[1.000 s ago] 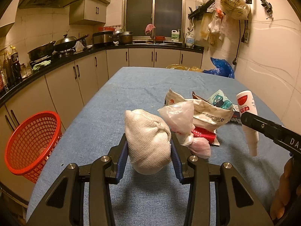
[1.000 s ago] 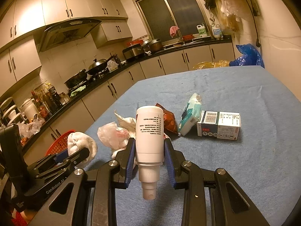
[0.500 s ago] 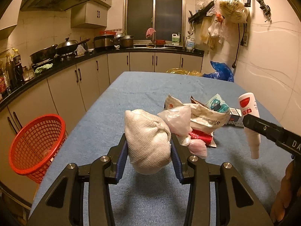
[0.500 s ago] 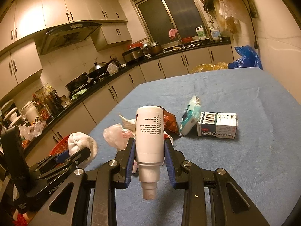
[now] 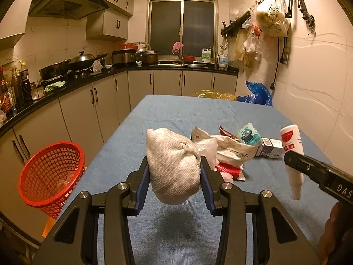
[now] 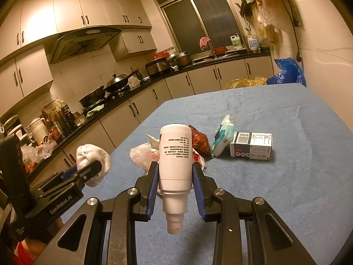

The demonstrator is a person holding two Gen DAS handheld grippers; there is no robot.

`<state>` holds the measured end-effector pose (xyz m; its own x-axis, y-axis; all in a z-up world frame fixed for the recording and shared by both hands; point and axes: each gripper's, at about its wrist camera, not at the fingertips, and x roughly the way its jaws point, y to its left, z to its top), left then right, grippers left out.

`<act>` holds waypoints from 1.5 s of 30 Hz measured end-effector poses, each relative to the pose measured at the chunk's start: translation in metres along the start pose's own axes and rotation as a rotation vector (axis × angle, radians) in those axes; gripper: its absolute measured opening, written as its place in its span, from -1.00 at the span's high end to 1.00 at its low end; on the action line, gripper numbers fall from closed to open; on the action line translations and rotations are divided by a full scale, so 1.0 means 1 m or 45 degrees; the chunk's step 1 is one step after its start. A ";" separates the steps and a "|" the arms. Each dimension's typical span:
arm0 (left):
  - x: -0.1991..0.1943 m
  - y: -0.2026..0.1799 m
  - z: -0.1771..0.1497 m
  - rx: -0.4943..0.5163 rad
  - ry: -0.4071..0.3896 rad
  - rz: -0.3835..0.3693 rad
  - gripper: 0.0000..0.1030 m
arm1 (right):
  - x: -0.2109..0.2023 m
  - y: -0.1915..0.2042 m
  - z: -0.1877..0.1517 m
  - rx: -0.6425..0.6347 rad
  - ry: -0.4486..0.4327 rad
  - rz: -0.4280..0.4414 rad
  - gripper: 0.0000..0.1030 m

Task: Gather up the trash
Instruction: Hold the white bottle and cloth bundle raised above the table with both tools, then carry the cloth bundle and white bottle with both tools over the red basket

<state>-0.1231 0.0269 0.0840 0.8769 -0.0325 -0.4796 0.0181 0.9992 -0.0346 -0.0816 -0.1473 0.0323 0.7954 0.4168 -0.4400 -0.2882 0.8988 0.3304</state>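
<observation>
Both hands are loaded right now. The left gripper (image 5: 175,176) is clamped on a wadded white cloth bundle (image 5: 173,165), held up off the bench (image 5: 176,110). The right gripper (image 6: 175,183) is grasping a white pump bottle (image 6: 175,161) upside down, nozzle pointing at the camera.

Progress-wise I'd call it early to middle. Neither item is binned yet; the red mesh basket (image 5: 51,172) stands on the floor off the bench's left edge, and whatever's in it is hard to make out (maybe something clear at the bottom).

Left near the middle of the bench: a crumpled paper bag (image 5: 233,152), a pinkish plastic bag (image 6: 143,154), a red snack wrapper (image 6: 199,141), a teal wipes pack (image 6: 221,135) and a small carton (image 6: 251,145) with a barcode.

Writing: the left tool's side reads "GenRobot.AI" (image 6: 64,203), the right one shows "DAS" cut off at the frame. The bottle's print is too small to read.
</observation>
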 end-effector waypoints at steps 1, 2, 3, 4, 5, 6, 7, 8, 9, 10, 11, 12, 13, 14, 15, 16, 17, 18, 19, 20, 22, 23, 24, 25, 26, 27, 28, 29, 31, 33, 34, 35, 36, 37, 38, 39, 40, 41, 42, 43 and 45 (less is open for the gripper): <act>-0.001 0.000 0.001 0.001 -0.002 0.002 0.21 | -0.001 0.001 0.000 -0.001 0.003 0.003 0.37; -0.003 0.000 0.002 0.000 -0.008 0.004 0.21 | -0.002 0.001 0.000 -0.004 0.005 0.006 0.37; -0.006 0.000 0.003 -0.003 -0.013 0.005 0.21 | -0.003 0.002 -0.001 -0.007 0.005 0.005 0.37; -0.007 -0.001 0.003 -0.005 -0.015 0.003 0.21 | -0.005 0.003 -0.001 -0.012 0.002 0.003 0.37; -0.009 0.000 0.003 -0.007 -0.017 0.001 0.21 | -0.006 0.004 -0.001 -0.015 0.000 0.005 0.37; -0.011 0.000 0.004 -0.009 -0.020 0.002 0.21 | -0.008 0.005 -0.001 -0.017 -0.002 0.008 0.37; -0.013 0.001 0.004 -0.009 -0.023 0.005 0.21 | -0.009 0.006 -0.002 -0.020 -0.004 0.009 0.37; -0.014 0.001 0.004 -0.009 -0.025 0.007 0.21 | -0.011 0.008 -0.002 -0.023 -0.007 0.008 0.37; -0.016 0.002 0.005 -0.012 -0.027 0.009 0.21 | -0.012 0.009 -0.001 -0.025 -0.009 0.009 0.37; -0.017 0.002 0.005 -0.015 -0.029 0.010 0.21 | -0.013 0.009 -0.001 -0.025 -0.009 0.012 0.37; -0.019 0.003 0.005 -0.017 -0.031 0.011 0.21 | -0.014 0.009 -0.001 -0.026 -0.009 0.014 0.37; -0.021 0.004 0.005 -0.016 -0.033 0.015 0.21 | -0.014 0.011 -0.001 -0.028 -0.007 0.015 0.37; -0.021 0.004 0.006 -0.017 -0.036 0.019 0.21 | -0.015 0.011 -0.001 -0.030 -0.006 0.016 0.37; -0.024 0.006 0.006 -0.023 -0.043 0.023 0.21 | -0.016 0.013 -0.001 -0.031 -0.005 0.017 0.37; -0.025 0.007 0.007 -0.027 -0.045 0.025 0.21 | -0.016 0.015 -0.001 -0.032 -0.005 0.019 0.37; -0.027 0.009 0.008 -0.034 -0.049 0.028 0.21 | -0.017 0.017 -0.001 -0.037 -0.005 0.021 0.37; -0.028 0.010 0.008 -0.038 -0.051 0.032 0.21 | -0.018 0.018 -0.001 -0.043 -0.007 0.022 0.37; -0.030 0.012 0.009 -0.047 -0.058 0.037 0.21 | -0.019 0.019 -0.002 -0.050 -0.009 0.022 0.37; -0.031 0.014 0.009 -0.051 -0.062 0.039 0.21 | -0.019 0.020 -0.002 -0.054 -0.008 0.024 0.37; -0.033 0.016 0.010 -0.058 -0.069 0.045 0.21 | -0.019 0.022 -0.002 -0.055 -0.004 0.031 0.37; -0.037 0.021 0.010 -0.066 -0.078 0.051 0.21 | -0.017 0.023 -0.003 -0.052 0.006 0.037 0.37; -0.038 0.023 0.010 -0.068 -0.081 0.053 0.21 | -0.015 0.024 -0.003 -0.050 0.015 0.043 0.37; -0.039 0.026 0.010 -0.072 -0.084 0.056 0.21 | -0.013 0.026 -0.003 -0.049 0.025 0.051 0.37; -0.040 0.028 0.010 -0.076 -0.086 0.058 0.21 | -0.010 0.027 -0.003 -0.051 0.036 0.057 0.37; -0.041 0.031 0.011 -0.081 -0.087 0.063 0.21 | -0.008 0.030 -0.003 -0.054 0.045 0.060 0.37; -0.041 0.036 0.010 -0.089 -0.088 0.071 0.21 | -0.006 0.033 -0.003 -0.061 0.053 0.064 0.37; -0.041 0.040 0.010 -0.098 -0.087 0.080 0.21 | -0.003 0.036 -0.003 -0.070 0.061 0.071 0.37; -0.040 0.045 0.010 -0.108 -0.083 0.090 0.21 | -0.001 0.039 -0.003 -0.077 0.071 0.080 0.37; -0.040 0.055 0.010 -0.130 -0.072 0.111 0.21 | 0.006 0.047 -0.004 -0.091 0.103 0.110 0.37; -0.039 0.066 0.010 -0.156 -0.062 0.134 0.21 | 0.013 0.054 -0.005 -0.105 0.129 0.135 0.37; -0.038 0.070 0.009 -0.165 -0.058 0.146 0.21 | 0.018 0.060 -0.005 -0.113 0.146 0.147 0.37; -0.038 0.078 0.009 -0.181 -0.052 0.165 0.21 | 0.021 0.063 -0.006 -0.119 0.156 0.154 0.37; -0.038 0.083 0.008 -0.191 -0.051 0.176 0.21 | 0.027 0.069 -0.006 -0.128 0.175 0.168 0.37; -0.038 0.089 0.007 -0.206 -0.050 0.190 0.21 | 0.030 0.071 -0.007 -0.133 0.186 0.176 0.37; -0.038 0.093 0.006 -0.214 -0.049 0.199 0.21 | 0.035 0.077 -0.007 -0.140 0.202 0.187 0.36; -0.038 0.100 0.005 -0.228 -0.044 0.215 0.21 | 0.038 0.080 -0.008 -0.143 0.213 0.195 0.37; -0.038 0.106 0.004 -0.242 -0.039 0.226 0.21 | 0.044 0.086 -0.008 -0.148 0.232 0.210 0.37; -0.038 0.111 0.003 -0.253 -0.036 0.235 0.21 | 0.047 0.090 -0.007 -0.150 0.242 0.217 0.37; -0.037 0.117 0.002 -0.265 -0.032 0.248 0.21 | 0.050 0.094 -0.007 -0.154 0.249 0.223 0.37; -0.037 0.123 0.001 -0.277 -0.024 0.263 0.21 | 0.054 0.099 -0.007 -0.162 0.258 0.230 0.36; -0.035 0.135 0.000 -0.293 -0.010 0.278 0.21 | 0.061 0.110 -0.006 -0.182 0.275 0.237 0.36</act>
<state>-0.1514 0.1629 0.0963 0.8516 0.1833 -0.4911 -0.2795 0.9514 -0.1296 -0.0678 -0.0219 0.0367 0.5947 0.5815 -0.5552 -0.5024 0.8079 0.3080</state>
